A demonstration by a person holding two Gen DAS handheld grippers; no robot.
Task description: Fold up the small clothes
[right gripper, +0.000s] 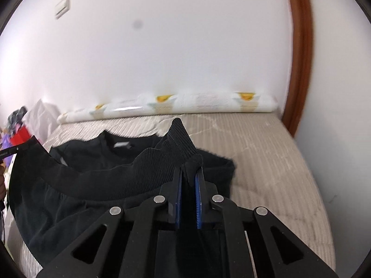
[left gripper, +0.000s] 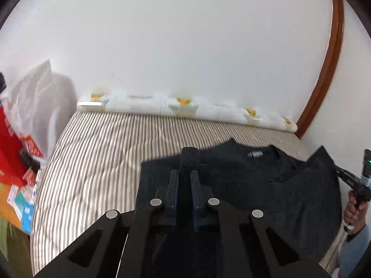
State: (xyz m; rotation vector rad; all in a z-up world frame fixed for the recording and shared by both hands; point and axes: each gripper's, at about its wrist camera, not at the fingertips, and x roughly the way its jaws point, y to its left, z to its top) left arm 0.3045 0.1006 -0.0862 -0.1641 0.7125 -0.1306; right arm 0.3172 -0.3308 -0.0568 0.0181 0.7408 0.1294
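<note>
Black ribbed hem of the sweatshirt [right gripper: 162, 159] is pinched in both claws: the left claw [left gripper: 184, 173] clamps one corner, the right claw [right gripper: 189, 173] the other, lifting that edge above the striped bed [left gripper: 92, 162], while the collar end lies flat toward the long pillow [right gripper: 197, 106].

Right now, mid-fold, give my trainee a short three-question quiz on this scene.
1. True or false: both grippers have shut on the ribbed hem of the black garment.
2. What covers the bed? A) striped sheet B) plain blue blanket C) bare wood.
3. What lies along the wall at the bed's far edge?

Key: 1 true, the left gripper and right gripper each pinch hem. 2 A, striped sheet. 3 A long white printed pillow.
</note>
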